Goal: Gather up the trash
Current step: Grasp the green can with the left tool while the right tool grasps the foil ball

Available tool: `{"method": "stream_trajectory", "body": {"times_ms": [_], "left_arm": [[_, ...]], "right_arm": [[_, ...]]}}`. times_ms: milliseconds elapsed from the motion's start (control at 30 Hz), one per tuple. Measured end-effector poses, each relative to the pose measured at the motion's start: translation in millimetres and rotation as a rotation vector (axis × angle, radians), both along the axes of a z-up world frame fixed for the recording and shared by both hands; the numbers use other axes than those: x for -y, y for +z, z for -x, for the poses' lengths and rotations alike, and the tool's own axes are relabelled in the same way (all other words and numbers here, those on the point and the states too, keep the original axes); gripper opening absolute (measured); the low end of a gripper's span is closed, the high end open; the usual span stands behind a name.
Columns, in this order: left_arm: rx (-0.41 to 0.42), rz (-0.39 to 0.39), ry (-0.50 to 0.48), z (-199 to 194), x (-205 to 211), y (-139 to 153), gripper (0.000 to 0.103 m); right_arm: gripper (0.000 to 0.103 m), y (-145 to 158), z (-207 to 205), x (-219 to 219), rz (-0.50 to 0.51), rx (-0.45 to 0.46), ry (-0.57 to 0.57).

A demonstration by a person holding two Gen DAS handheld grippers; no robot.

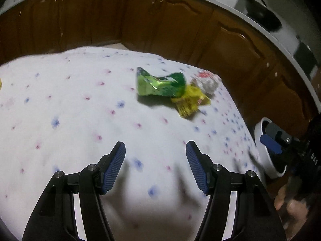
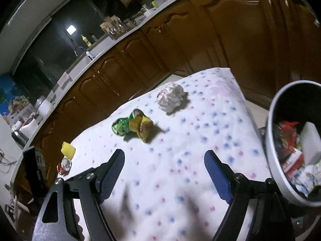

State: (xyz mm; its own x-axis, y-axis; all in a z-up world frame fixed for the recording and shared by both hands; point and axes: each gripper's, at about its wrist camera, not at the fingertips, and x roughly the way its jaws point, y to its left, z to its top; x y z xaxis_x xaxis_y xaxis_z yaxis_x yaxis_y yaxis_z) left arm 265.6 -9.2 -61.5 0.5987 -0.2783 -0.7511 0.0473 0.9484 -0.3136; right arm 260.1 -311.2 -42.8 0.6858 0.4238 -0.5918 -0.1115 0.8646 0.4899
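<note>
Left wrist view: left claw (image 1: 155, 150) released, jaws spread with only bare cloth between the blue pads. It hangs over the desk (image 1: 60, 104), which is covered in a white cloth with pink and blue flower print. Trash sits ahead and right of the claw, well apart from it: a crushed green can (image 1: 160, 85), a crumpled yellow wrapper (image 1: 189, 100) touching the can's right end, and a white paper wad (image 1: 207, 83) just behind the wrapper, near the desk's far right corner. At the right edge, the right claw (image 1: 270, 142) shows one blue pad in front of the white rim of a trash bin (image 1: 260, 150) beside the desk. Brown cabinet doors (image 1: 140, 20) behind; a dark pan (image 1: 260, 14) on the worktop above them.

Right wrist view: right claw (image 2: 164, 158) also released, jaws wide, nothing between the pads. Green can (image 2: 122, 125) and yellow wrapper (image 2: 144, 128) lie touching, mid-desk ahead of the claw. Paper wad (image 2: 170, 98) sits farther back, apart from them. At the desk's left edge: a yellow sponge-like block (image 2: 68, 150) and just below it a red can (image 2: 64, 165). Trash bin (image 2: 270, 140) stands right of the desk, rim tilted toward the camera, already holding red and white packaging. Image is motion-blurred.
</note>
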Motion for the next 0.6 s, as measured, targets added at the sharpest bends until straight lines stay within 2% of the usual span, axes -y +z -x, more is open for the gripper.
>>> {"method": "stream_trajectory", "body": {"times_ms": [67, 300, 367, 467, 600], "left_arm": [[-0.004, 0.048, 0.022, -14.2, -10.2, 1.5, 0.064], [0.006, 0.064, 0.103, -66.5, -26.4, 5.6, 0.065], [0.01, 0.046, 0.107, -82.5, -26.3, 5.7, 0.065], [0.006, -0.021, 0.116, -106.4, -22.0, 3.2, 0.065], [-0.015, -0.026, 0.103, -126.5, -20.9, -7.5, 0.065]], "right_arm": [[0.084, -0.6, -12.8, 1.0, -0.018, -0.001, -0.015], [0.084, 3.1, -67.9, -3.1, -0.003, 0.024, -0.066], [0.083, 4.1, -85.3, -8.9, 0.017, 0.024, -0.063], [0.083, 0.9, -110.6, -18.2, 0.067, 0.021, -0.056], [0.082, -14.3, -139.8, -23.6, 0.086, -0.03, -0.058]]}}
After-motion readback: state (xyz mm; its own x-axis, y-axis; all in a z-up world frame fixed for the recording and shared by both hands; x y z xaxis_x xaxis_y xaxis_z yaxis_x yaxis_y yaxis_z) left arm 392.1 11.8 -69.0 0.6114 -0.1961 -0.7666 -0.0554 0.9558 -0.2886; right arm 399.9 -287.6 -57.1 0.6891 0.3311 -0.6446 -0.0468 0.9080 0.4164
